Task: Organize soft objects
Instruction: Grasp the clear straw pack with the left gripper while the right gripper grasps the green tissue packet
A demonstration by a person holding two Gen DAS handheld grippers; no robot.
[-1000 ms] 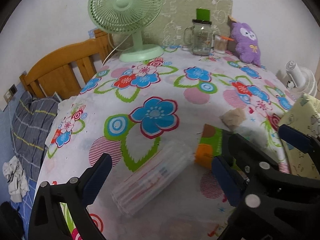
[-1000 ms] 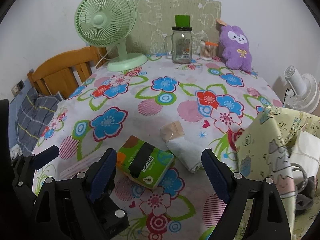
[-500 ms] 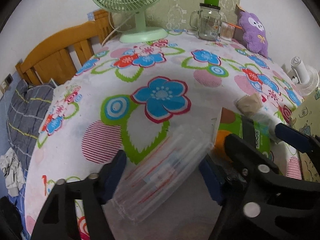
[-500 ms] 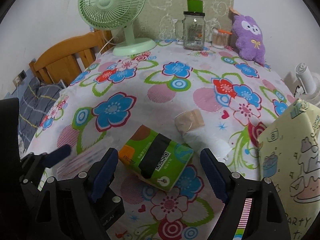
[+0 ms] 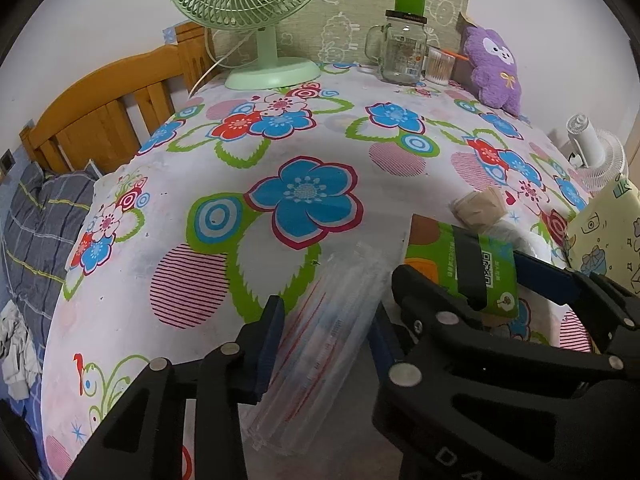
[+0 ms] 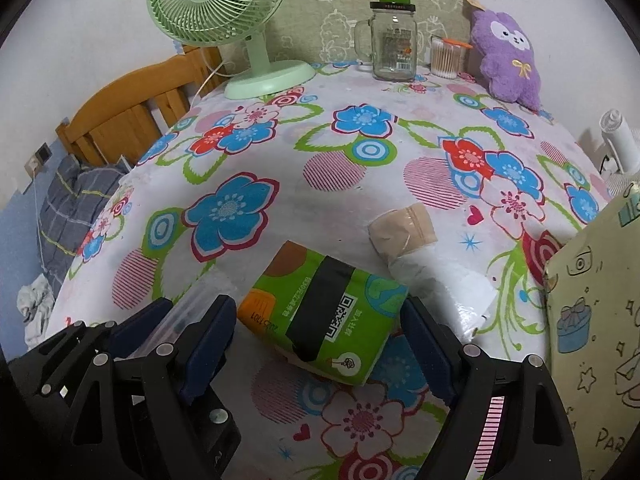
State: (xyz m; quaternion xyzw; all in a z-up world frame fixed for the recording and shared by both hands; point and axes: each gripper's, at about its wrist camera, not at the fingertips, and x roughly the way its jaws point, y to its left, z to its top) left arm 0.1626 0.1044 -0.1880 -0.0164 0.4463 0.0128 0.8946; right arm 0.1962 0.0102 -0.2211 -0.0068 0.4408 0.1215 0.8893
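On the flowered tablecloth (image 5: 168,240) the left gripper (image 5: 326,336) has just been closing — its blue pads now touch both sides of the clear plastic pack (image 5: 320,344). To its right, the right gripper (image 6: 316,344) stands spread wide around the green tissue pack (image 6: 324,312) — neither pad touching — with the rolled white cloth (image 6: 436,276) just beyond.

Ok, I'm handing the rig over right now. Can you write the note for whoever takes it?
Left gripper: jaws have just been closing around the clear plastic packet on the floral tablecloth; pads at its sides, firm grip not confirmed.
Right gripper: open, straddling the green tissue pack, not touching it.
The plastic-wrapped roll lies just right of the tissue pack. The purple plush toy sits at the far edge.
Done: nothing visibly stowed.
Left: finish both grasps, then put the soft items away, probably in the yellow bag.
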